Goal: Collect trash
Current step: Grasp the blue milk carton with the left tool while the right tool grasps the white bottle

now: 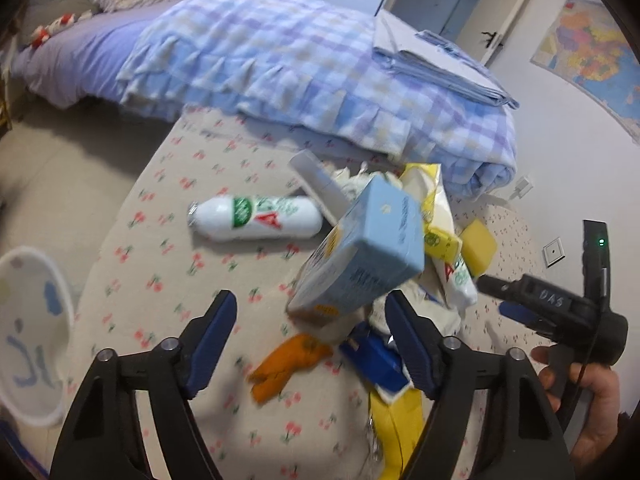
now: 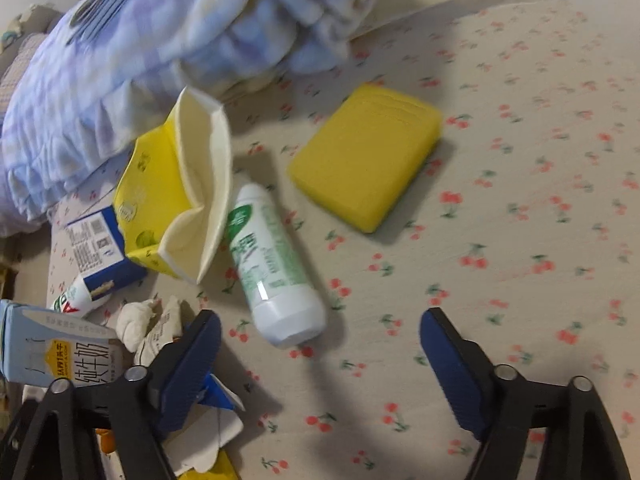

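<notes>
Trash lies scattered over the cherry-print sheet (image 1: 168,240) at the foot of a bed, and we hold a gripper above it in each hand. Nearest our left gripper (image 1: 312,332) a pale blue milk carton (image 1: 368,248) sits tilted on top of the heap, its printed face blurred. Behind it a torn yellow carton (image 1: 432,208) gapes open with a cream lining, and a yellow block (image 1: 478,246) like a sponge rests just beside that. A white bottle with green and red print (image 1: 256,218) lies on its side, apart from the pile. Closer to us are an orange scrap (image 1: 288,364), a dark blue wrapper (image 1: 372,356) and a strip of yellow packaging (image 1: 396,420).

From our right gripper (image 2: 320,352) we see a second white bottle with green print (image 2: 272,264) lying on its side, one end just ahead of the fingers. The yellow block (image 2: 364,156) lies flat beyond it, the yellow carton (image 2: 176,196) to the left, and a dark blue box (image 2: 100,248) touching that. Crumpled white paper (image 2: 148,324) sits next to the milk carton (image 2: 56,356).

Both pairs of jaws stand apart with nothing pressed between the pads. A checked blue quilt (image 1: 280,64) is bunched behind the trash.
</notes>
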Motion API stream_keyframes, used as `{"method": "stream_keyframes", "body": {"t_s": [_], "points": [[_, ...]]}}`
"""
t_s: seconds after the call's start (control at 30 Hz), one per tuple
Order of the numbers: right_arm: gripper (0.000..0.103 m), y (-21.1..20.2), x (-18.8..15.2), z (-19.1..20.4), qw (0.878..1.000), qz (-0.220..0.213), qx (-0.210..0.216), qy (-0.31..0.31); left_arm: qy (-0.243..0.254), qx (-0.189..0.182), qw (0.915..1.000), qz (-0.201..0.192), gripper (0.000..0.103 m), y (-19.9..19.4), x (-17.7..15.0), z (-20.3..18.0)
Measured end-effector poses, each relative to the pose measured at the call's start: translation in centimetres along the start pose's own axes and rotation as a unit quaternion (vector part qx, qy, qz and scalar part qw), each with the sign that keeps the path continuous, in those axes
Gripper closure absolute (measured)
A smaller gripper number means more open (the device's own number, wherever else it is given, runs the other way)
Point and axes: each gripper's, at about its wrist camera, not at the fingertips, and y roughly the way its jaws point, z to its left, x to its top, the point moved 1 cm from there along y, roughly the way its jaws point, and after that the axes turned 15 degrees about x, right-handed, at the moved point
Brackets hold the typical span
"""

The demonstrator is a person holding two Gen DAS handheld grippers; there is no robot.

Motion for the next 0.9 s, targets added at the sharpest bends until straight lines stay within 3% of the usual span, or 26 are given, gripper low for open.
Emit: {"method": "stream_keyframes", "body": {"t_s": [0.23, 0.33, 0.37, 0.6, 0.9], "points": [[0.042, 3.0, -0.1, -0.5, 0.999, -0.001, 0.032, 0.004, 0.005, -0.033, 0.998, -0.053, 0.029, 0.7, 0.5, -2.1], [0.057, 3.3, -0.5, -0.6, 1.0, 0.004, 0.023, 0.002, 0.01, -0.031, 0.9983, -0.049, 0.046, 1.5, 0.3, -2.8], [0.057, 3.1, -0.6, -0.5, 1.0, 0.003, 0.021, -0.002, 0.011, -0.029, 0.9985, -0.045, 0.053, 1.7, 0.3, -2.9], [0.059, -0.2, -1.0, -0.1, 1.0, -0.001, 0.016, -0.017, -0.013, -0.031, 0.9989, -0.032, 0.063, 1.0, 0.2, -2.2], [0.062, -6.2, -2.1, 1.3, 0.998, -0.034, 0.007, -0.057, -0.013, -0.03, 0.9988, -0.036, 0.066, -2.2, -0.4, -1.4]]}}
